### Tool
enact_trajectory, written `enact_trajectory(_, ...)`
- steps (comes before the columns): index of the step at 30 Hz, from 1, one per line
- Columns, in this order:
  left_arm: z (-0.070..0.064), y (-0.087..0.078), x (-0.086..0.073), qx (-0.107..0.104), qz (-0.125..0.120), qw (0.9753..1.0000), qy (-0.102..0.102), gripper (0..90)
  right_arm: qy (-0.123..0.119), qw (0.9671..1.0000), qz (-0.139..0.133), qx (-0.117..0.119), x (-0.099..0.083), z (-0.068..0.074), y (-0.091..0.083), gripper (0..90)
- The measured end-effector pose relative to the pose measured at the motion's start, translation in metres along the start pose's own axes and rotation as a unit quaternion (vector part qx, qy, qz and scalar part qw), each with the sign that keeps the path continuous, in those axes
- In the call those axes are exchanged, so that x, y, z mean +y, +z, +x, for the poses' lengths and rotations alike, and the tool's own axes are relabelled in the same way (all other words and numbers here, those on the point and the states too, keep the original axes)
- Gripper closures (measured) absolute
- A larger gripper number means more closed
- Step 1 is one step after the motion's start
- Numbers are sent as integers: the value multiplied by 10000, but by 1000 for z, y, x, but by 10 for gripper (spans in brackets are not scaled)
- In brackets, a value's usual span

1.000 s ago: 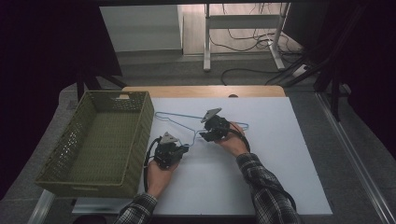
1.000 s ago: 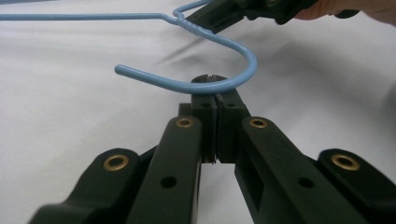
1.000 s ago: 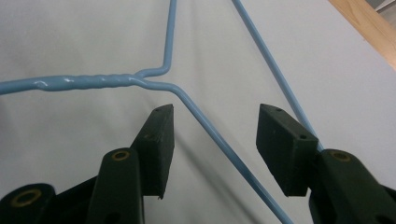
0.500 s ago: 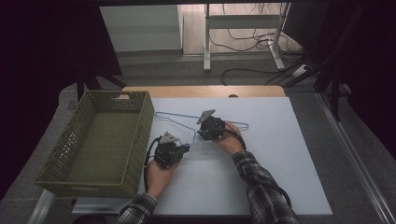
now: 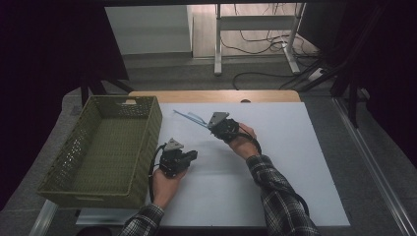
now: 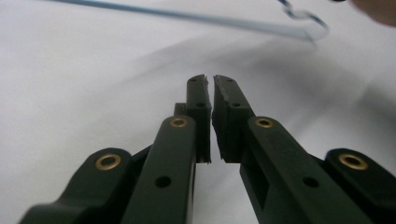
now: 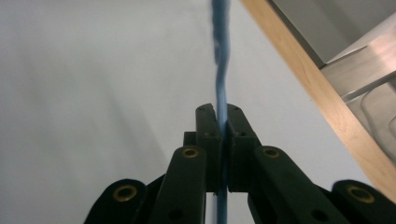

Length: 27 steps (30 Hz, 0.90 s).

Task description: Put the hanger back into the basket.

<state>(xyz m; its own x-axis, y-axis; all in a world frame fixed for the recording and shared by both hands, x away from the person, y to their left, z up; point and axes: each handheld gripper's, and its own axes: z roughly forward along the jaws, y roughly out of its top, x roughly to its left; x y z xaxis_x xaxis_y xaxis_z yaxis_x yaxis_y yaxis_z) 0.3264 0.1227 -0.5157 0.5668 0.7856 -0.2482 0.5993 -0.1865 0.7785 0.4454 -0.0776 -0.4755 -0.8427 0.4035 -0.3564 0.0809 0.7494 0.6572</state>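
Both grippers are black, each carried in 1 hand. The left gripper has a grey 3-cornered plate on top, behind its jaws, and a black cable looping back from its rear. The right gripper wears the same grey plate, with a black cable trailing behind it along the wrist. Seen from the left gripper view, each of the 2 jaws is a flat black bar with a ridged pad at the tip; behind the pads sit brass-coloured rivets and small dark screw holes. The person's sleeves are dark plaid, crossed with thin pale lines.
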Motion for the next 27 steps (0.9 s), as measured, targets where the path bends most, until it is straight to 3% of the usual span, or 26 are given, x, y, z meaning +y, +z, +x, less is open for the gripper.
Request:
enact_trajectory(4,0,-2,2,27,-13,10000,5,837,407,9987,-138,286,5,-10,-12,868)
enact_trajectory(7,1,-5,4,58,-65,10000,-20,797,536,9975,-202,406,6,-13,-20,868)
enact_trajectory(10,3,-9,7,91,-147,9999,-1,699,624,9963,-229,541,6,-17,-31,868)
enact_trajectory(13,5,-17,15,-111,-276,9996,26,562,713,9951,-219,653,6,-18,-41,868)
enact_trajectory(14,7,-21,20,-277,-361,9990,47,456,740,9940,-230,768,6,-17,-48,867)
enact_trajectory(20,5,-36,36,-574,-407,9974,125,309,801,9923,-170,924,6,-13,-67,867)
enact_trajectory(21,5,-39,38,-710,-376,9965,228,277,821,9919,-174,954,5,-12,-71,867)
enact_trajectory(24,-4,-45,45,-604,-269,9960,600,255,875,9902,-191,1068,2,-8,-82,867)
enact_trajectory(27,-13,-49,51,-495,-126,9934,1023,257,919,9890,-211,1142,-2,-3,-94,867)
